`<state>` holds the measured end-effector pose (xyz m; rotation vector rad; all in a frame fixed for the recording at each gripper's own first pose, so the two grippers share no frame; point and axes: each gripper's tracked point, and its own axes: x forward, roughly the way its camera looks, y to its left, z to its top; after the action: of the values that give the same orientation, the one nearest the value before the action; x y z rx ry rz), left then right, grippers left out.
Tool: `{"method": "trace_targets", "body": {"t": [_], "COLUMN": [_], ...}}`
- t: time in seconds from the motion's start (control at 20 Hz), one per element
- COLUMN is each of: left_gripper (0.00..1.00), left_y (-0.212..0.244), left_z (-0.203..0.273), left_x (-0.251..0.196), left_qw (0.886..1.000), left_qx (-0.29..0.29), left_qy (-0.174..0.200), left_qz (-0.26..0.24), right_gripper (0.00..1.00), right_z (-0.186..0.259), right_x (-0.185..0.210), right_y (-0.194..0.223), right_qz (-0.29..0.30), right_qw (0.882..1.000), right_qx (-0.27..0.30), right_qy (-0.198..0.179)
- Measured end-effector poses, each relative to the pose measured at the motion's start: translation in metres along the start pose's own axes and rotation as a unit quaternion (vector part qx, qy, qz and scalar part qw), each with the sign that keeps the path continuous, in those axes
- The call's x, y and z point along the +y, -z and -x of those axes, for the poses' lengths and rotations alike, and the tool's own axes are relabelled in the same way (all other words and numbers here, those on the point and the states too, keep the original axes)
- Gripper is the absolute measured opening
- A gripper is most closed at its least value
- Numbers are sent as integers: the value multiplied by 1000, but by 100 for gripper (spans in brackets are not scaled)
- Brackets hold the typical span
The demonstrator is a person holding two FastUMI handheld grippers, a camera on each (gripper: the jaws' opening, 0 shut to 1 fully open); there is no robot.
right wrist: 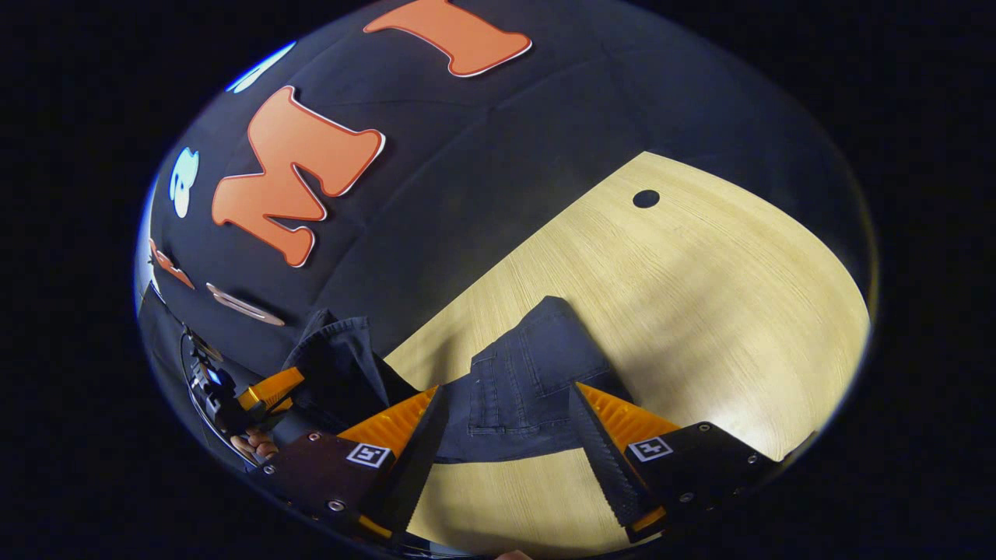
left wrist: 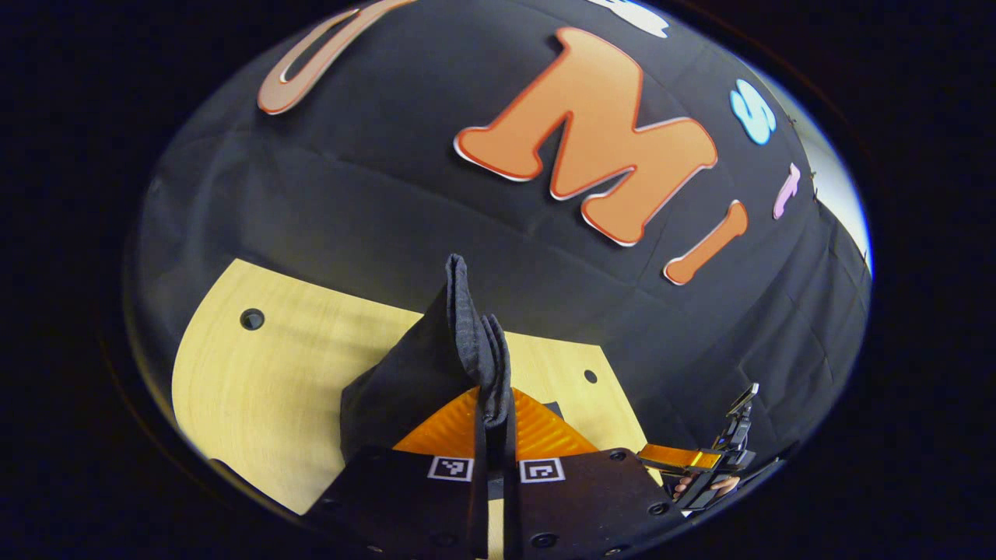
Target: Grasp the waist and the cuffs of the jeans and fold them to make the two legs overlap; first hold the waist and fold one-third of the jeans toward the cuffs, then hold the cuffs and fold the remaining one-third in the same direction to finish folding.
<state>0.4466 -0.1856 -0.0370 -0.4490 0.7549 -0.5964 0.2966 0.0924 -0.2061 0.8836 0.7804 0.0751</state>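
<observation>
You will find no readable text, brand, number or label on any object here. The only signs are square black-and-white fiducial markers: two on the body of the left hand-held gripper (left wrist: 493, 424), one on each side of its closed fingers, and two on the body of the right hand-held gripper (right wrist: 510, 435), one behind each of its spread fingers. These markers carry coded patterns only, with no letters or digits.

Pale wooden table (right wrist: 700, 311); dark jeans (right wrist: 529, 373) on it.
</observation>
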Motion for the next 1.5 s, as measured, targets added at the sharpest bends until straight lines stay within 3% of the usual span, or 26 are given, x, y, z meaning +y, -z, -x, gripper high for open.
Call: {"method": "trace_targets", "body": {"t": [0.4, 0.75, 0.9, 1.0, 1.2, 1.25, 1.4, 1.5], "left_gripper": [8, 9, 27, 27, 95, 97, 89, 94], "left_y": [66, 159, 167, 165, 136, 131, 108, 87], "left_z": [-54, -77, -68, -59, -48, -45, -25, -9], "left_x": [-61, -87, -92, -93, -94, -91, -92, -89], "left_qw": [994, 974, 971, 973, 969, 970, 970, 969], "left_qx": [76, 176, 177, 168, 121, 110, 60, 4], "left_qy": [-6, 5, 18, 25, 9, -1, -12, -37], "left_qz": [-80, -144, -158, -156, -214, -219, -234, -245], "right_gripper": [97, 98, 98, 98, 98, 98, 98, 98], "right_z": [-10, -16, -18, -19, -11, -8, 8, 21], "right_x": [-17, -29, -28, -26, -11, -3, 20, 38], "right_y": [-7, -12, -15, -17, -21, -24, -32, -42], "right_qz": [17, 19, 19, 29, 75, 88, 153, 209], "right_qw": [1000, 1000, 1000, 999, 996, 995, 983, 968], "right_qx": [11, 16, 14, 2, -34, -51, -99, -140], "right_qy": [6, 8, 9, 15, 21, 19, 18, 12]}}
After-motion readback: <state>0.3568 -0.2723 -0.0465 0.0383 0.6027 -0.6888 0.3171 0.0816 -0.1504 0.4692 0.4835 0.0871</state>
